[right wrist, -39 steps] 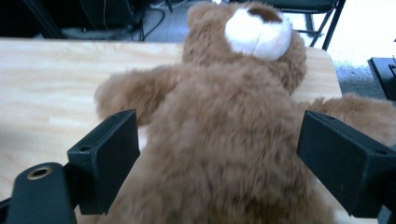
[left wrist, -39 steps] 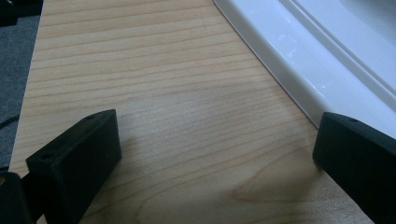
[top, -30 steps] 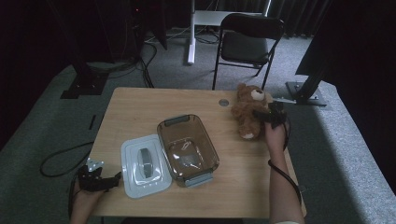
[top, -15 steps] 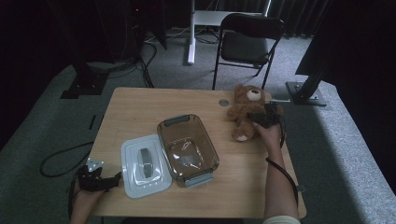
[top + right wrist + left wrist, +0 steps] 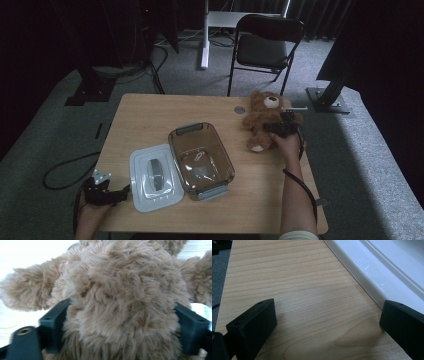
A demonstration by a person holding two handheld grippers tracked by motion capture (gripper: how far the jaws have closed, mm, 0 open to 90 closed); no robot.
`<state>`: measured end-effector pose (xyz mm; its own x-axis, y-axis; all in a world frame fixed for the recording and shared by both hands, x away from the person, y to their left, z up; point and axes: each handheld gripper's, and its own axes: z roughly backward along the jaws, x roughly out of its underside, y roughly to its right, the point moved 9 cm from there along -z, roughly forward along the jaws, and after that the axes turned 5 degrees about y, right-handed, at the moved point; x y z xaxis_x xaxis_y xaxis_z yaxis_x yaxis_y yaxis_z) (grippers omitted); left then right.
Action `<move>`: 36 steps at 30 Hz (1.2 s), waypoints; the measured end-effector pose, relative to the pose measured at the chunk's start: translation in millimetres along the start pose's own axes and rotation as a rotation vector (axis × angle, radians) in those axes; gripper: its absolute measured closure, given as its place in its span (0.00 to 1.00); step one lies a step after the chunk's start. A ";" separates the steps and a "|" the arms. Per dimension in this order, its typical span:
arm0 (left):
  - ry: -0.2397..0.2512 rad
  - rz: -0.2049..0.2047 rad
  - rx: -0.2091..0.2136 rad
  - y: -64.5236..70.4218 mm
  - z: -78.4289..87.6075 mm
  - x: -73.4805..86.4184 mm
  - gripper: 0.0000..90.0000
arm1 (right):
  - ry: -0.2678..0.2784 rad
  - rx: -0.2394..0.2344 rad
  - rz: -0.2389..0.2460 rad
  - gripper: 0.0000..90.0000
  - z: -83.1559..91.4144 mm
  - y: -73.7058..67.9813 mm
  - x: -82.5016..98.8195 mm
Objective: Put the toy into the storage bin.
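The left claw (image 5: 107,192) rests at the near left corner of the counter (image 5: 165,120). Its jaws stand wide apart with only bare wood between them, and the white lid (image 5: 387,272) lies just beside its right jaw, not touched. It plays no part in the work at this moment.

Beyond and beside that claw, the lid (image 5: 155,176) lies flat on the counter, handle up, touching or all but touching the near left edge of the clear brown container (image 5: 200,156). The container stands open. Whether anything lies in it cannot be judged through the glare on its floor; it appears empty.

Farther off, at the far right of the counter, the right claw (image 5: 280,127) is set on the teddy bear (image 5: 262,117). In the right gripper view the bear's body (image 5: 125,300) sits squarely between the two jaws, fur bulging past both pads (image 5: 56,320). The jaws have just been closing and remain close to full width. The pads meet the fur, but a firm hold is not yet evident.

Judgement on progress: the container is opened and ready; the bear is reached and bracketed but not lifted. Remaining work would be to complete the grip, carry the bear to the container, place it inside and fit the lid.

Past the counter stands a folding chair (image 5: 267,47).
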<state>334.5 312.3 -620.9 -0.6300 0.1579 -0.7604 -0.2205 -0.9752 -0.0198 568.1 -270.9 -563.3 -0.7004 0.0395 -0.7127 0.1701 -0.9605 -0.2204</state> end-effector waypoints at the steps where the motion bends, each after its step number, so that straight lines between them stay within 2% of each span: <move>1: 0.000 0.000 0.000 0.0 0.0 0.0 0.02 | -0.003 0.006 0.007 0.23 0.4 0.1 0.1; 6: 0.000 -0.002 0.001 0.5 -0.1 -0.1 0.02 | 0.003 0.031 0.026 0.50 4.9 -0.9 -0.7; 7: 0.000 -0.002 0.001 0.5 -0.1 -0.1 0.02 | 0.003 0.031 0.026 0.50 4.9 -0.9 -0.7; 8: 0.002 0.001 0.001 1.9 -0.5 -0.4 0.02 | 0.028 0.053 0.041 0.61 9.8 -1.9 -3.1; 11: 0.001 0.004 0.000 5.0 -1.7 -1.6 0.02 | 0.046 0.064 0.063 0.70 16.0 -5.7 -5.4; 14: 0.000 0.002 -0.001 7.6 -3.1 -2.9 0.02 | 0.053 0.065 0.070 0.72 20.0 -7.6 -6.2; 16: 0.001 0.004 -0.001 10.4 -4.5 -4.2 0.02 | 0.092 0.073 0.080 0.75 28.1 -8.3 -7.6; 18: -0.001 0.004 -0.001 12.5 -5.2 -4.9 0.02 | 0.107 0.069 0.093 0.75 33.3 -10.1 -7.3; 22: -0.001 -0.006 0.006 17.4 -6.3 -5.9 0.02 | 0.129 0.043 0.104 0.75 49.3 -15.5 -7.9; 30: 0.000 -0.016 0.020 25.9 -9.9 -9.2 0.02 | 0.182 -0.002 0.070 0.75 84.4 -27.0 -18.6; 36: 0.000 -0.020 0.025 30.5 -13.6 -12.6 0.02 | 0.238 -0.024 0.105 0.75 112.9 -41.0 -30.9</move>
<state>345.9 278.5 -620.7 -0.6252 0.1772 -0.7601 -0.2517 -0.9676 -0.0186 504.5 -263.8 -457.1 -0.4956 0.0068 -0.8685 0.2515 -0.9560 -0.1510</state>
